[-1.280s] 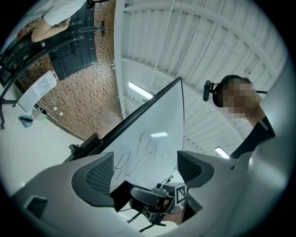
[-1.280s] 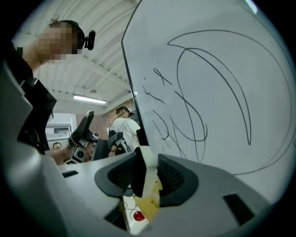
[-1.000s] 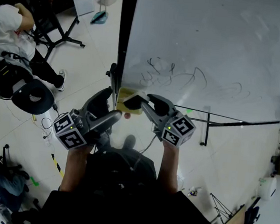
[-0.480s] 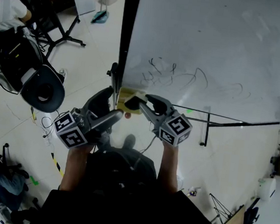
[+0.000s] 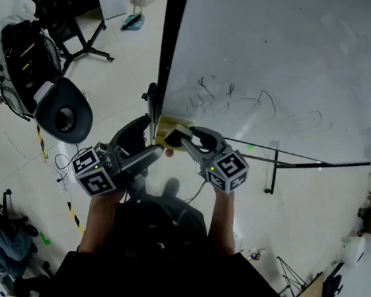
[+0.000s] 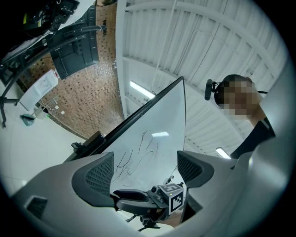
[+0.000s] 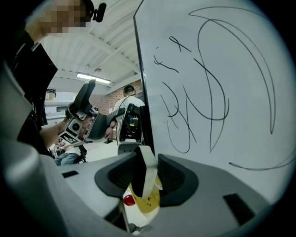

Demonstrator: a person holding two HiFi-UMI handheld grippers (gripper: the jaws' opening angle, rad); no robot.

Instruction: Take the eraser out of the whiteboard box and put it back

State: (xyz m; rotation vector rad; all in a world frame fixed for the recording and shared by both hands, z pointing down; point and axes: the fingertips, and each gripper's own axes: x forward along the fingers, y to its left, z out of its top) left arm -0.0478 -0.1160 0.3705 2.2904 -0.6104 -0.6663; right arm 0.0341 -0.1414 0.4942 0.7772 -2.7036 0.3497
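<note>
Though mostly blank, whiteboard with scribbles, pale floor, brick wall beyond

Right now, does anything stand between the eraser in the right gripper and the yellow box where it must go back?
Nothing visible does. The right gripper clamps the eraser between its fingers, just above the yellow box at the whiteboard's lower corner. A small red object sits beside the box, not in the path.
</note>
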